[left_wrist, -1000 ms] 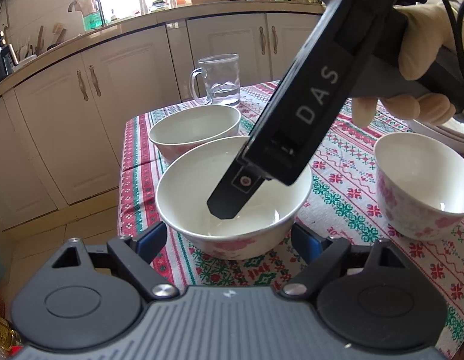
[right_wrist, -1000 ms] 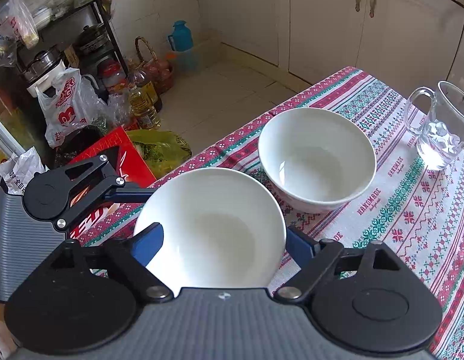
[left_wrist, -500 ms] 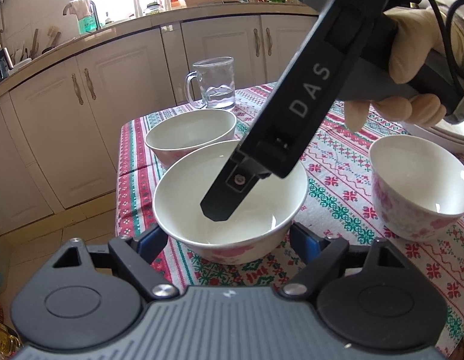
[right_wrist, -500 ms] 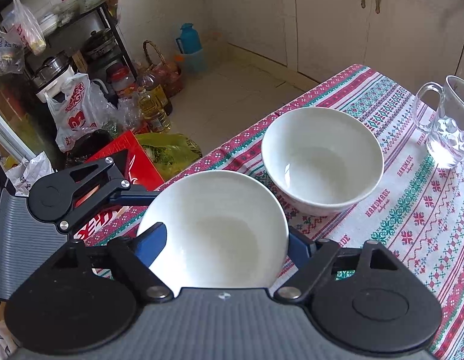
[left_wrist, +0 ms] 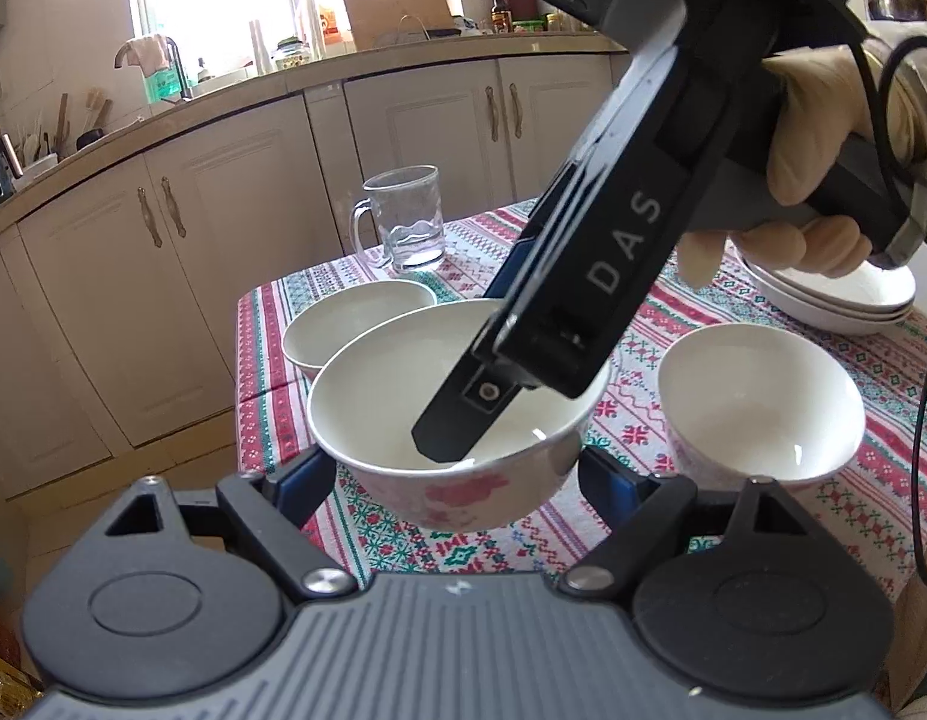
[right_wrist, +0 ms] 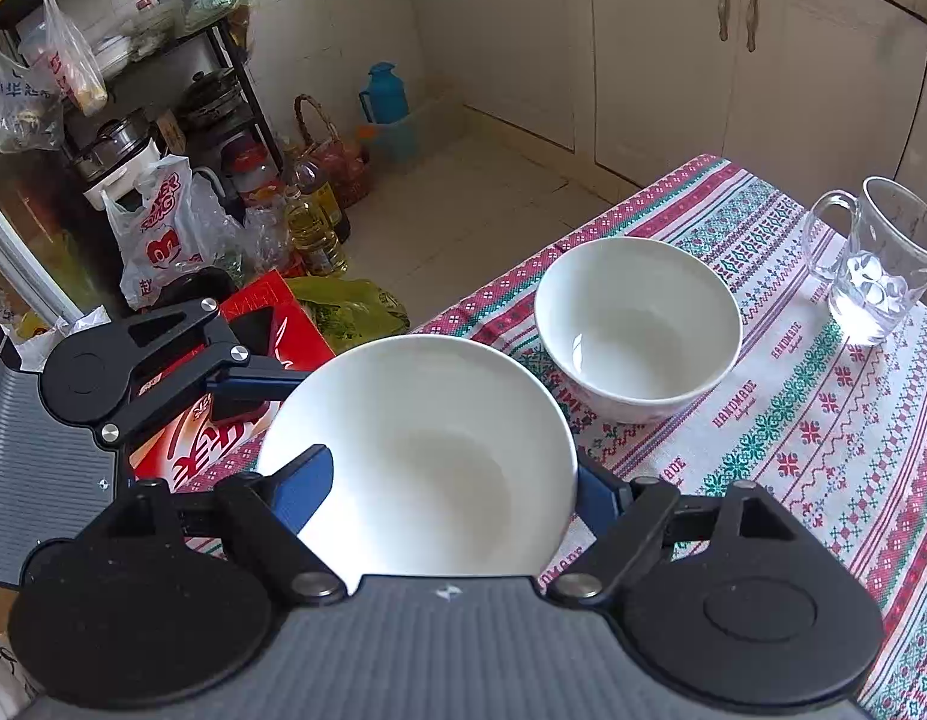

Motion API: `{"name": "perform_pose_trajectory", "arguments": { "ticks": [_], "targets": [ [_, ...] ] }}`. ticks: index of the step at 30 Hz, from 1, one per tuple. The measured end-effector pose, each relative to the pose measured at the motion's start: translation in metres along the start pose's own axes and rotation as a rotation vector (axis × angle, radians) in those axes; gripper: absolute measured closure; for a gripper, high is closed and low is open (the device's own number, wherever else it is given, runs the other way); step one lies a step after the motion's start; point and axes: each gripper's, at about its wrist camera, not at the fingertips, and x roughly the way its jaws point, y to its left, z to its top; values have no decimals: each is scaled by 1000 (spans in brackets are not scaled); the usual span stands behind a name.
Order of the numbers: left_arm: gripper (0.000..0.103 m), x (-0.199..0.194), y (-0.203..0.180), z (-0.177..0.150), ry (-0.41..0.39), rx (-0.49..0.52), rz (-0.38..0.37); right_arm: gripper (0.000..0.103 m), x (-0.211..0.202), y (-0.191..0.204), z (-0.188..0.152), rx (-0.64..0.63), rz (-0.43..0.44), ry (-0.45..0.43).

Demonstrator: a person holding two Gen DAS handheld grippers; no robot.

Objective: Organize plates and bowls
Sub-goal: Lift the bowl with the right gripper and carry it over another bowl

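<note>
My left gripper (left_wrist: 457,474) has its jaws set wide, and both blue pads sit against the outer sides of the flowered bowl (left_wrist: 373,396), so I read it as clamped across that bowl low on its wall. My right gripper (right_wrist: 445,486) stands about as wide. Its left finger (right_wrist: 301,486) reaches down inside the same bowl and its right finger lies just outside the rim on the opposite side. I cannot tell whether those pads are pressing on the wall or only straddling it. Whether the bowl's foot touches the tablecloth (left_wrist: 673,324) I cannot tell either. Just beyond the left jaws, close to the held bowl's far rim, a second white bowl (left_wrist: 355,318) sits on the cloth. A third bowl (left_wrist: 757,396) stands to the right of the jaws, apart from the held one. Farther ahead is a glass mug (left_wrist: 409,222). Off to the right, behind the gloved hand (left_wrist: 823,120) on the right gripper, lies a stack of plates (left_wrist: 823,300).
</note>
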Motion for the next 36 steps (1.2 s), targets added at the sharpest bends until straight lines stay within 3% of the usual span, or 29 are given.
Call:
{"name": "perform_pose_trajectory", "arguments": {
  "ticks": [20, 36],
  "targets": [
    [16, -29, -64, 19, -41, 40, -113, 15, -89, 18, -65, 21, -93, -44],
    [16, -11, -94, 22, -13, 64, -185, 15, -103, -4, -106, 114, -122, -50]
  ]
}}
